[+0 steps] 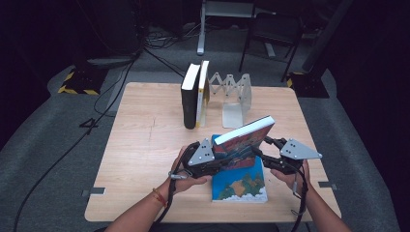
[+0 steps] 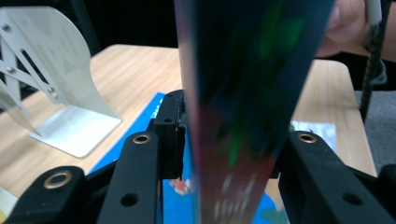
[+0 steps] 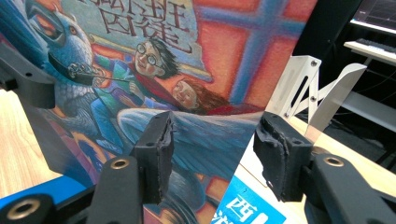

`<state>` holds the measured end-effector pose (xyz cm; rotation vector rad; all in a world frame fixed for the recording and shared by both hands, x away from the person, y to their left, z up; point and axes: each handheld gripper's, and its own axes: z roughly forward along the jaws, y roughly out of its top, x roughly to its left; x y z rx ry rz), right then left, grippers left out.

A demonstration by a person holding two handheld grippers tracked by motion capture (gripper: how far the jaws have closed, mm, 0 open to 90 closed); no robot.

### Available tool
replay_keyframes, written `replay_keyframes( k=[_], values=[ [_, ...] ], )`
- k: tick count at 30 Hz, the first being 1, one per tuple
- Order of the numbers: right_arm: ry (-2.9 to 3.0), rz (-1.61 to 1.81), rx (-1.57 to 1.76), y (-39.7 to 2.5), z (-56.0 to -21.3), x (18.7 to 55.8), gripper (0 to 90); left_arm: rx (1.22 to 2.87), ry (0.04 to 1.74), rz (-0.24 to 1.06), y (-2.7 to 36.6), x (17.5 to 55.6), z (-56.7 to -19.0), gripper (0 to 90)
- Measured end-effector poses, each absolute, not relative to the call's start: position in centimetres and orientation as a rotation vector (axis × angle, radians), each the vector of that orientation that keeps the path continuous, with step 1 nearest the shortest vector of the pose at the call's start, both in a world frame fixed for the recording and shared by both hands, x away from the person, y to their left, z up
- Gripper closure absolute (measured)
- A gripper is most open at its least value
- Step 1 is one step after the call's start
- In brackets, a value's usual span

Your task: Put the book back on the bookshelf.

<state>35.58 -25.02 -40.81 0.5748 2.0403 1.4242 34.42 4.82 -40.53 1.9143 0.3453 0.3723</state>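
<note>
Item: book [image 1: 241, 145], held tilted above a blue book [image 1: 239, 186] on the surface [image 1: 145, 145].
Left tool [image 1: 220, 162] is clamped on its spine; right tool [image 1: 263, 147] is spread open at its edge.

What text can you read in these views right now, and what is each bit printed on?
"囚徒": large characters on the cover of the held book, right gripper view; the row above is cut off by the frame.
"西": white, on the blue book lying flat beneath it; the rest is out of frame.
The held book's spine, left gripper view: pale marks, too blurred to read.
Standing books, high view: nothing legible.
</note>
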Motion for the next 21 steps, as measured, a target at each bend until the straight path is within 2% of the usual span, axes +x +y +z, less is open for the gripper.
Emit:
replay_keyframes(
  k=[8, 9, 21],
  values=[
    [2.033, 1.400, 0.569, -24.7, -40.9, 35.5, 48.2, 1.832, 0.368, 0.428, 4.3, 34.8, -37.0, 62.6],
    [2.033, 1.400, 0.569, -24.7, -40.9, 35.5, 48.2, 1.832, 0.368, 0.428, 4.3, 34.8, -37.0, 69.1],
    [2.071, 1.376, 0.606, -26.1, -41.1, 35.4, 42.4, 1.822, 0.407, 0.423, 4.2, 35.4, -36.7, 73.0]
  ],
)
